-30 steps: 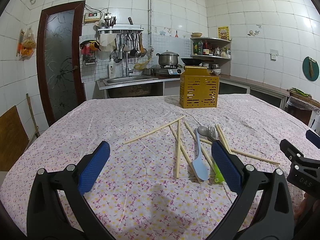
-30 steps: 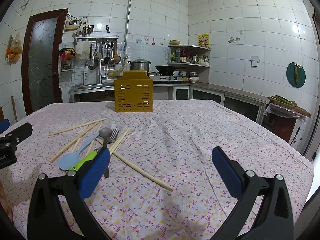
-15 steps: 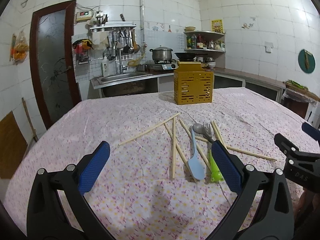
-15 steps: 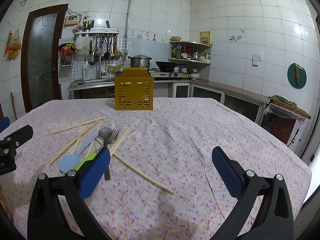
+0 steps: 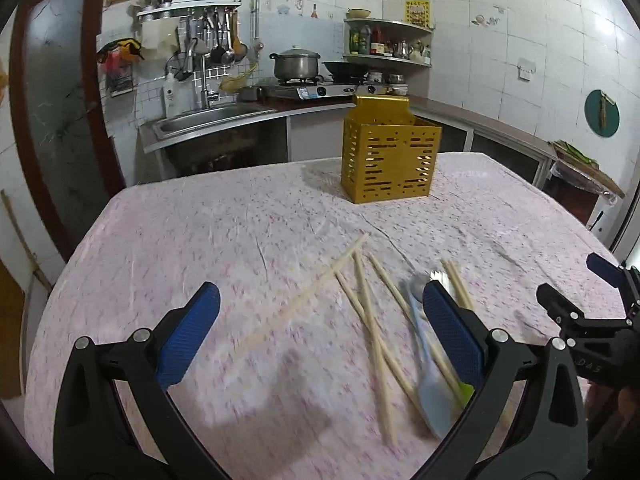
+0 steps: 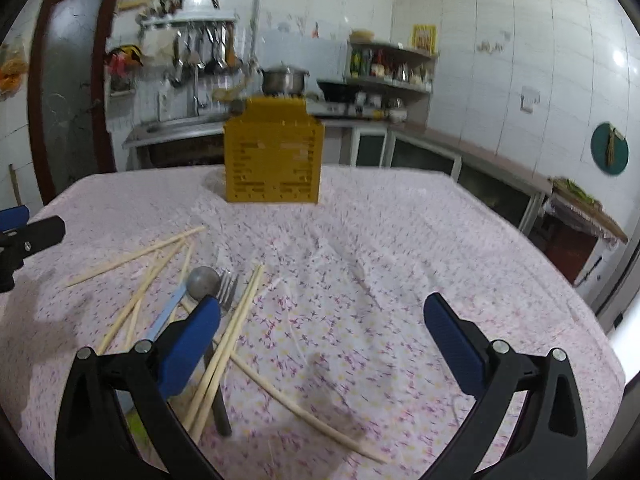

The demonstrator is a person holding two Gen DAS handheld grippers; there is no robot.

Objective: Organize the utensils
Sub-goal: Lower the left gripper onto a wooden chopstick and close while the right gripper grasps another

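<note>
Both tongs are spread wide and hold nothing: the left gripper [image 5: 320, 334] hangs above the near edge of the tabletop [image 5: 200, 240] over the scattered chopsticks [image 5: 368, 312], and the right gripper [image 6: 322, 338] sits beside the metal spoon [image 6: 203, 282] and fork [image 6: 227, 289]; a pale blue spoon [image 5: 430, 384] lies among the sticks. Nothing looks lifted yet, so this seems the approach before a first pick; the yellow holder [image 5: 390, 156] stands well apart toward the far edge. The next move likely calls for lowering one gripper astride a single utensil, closing on it, then carrying it to the holder.

Pale wooden chopsticks [image 5: 372, 328], glossy metal spoon [image 6: 203, 282], wrinkled floral cloth [image 5: 240, 232].
</note>
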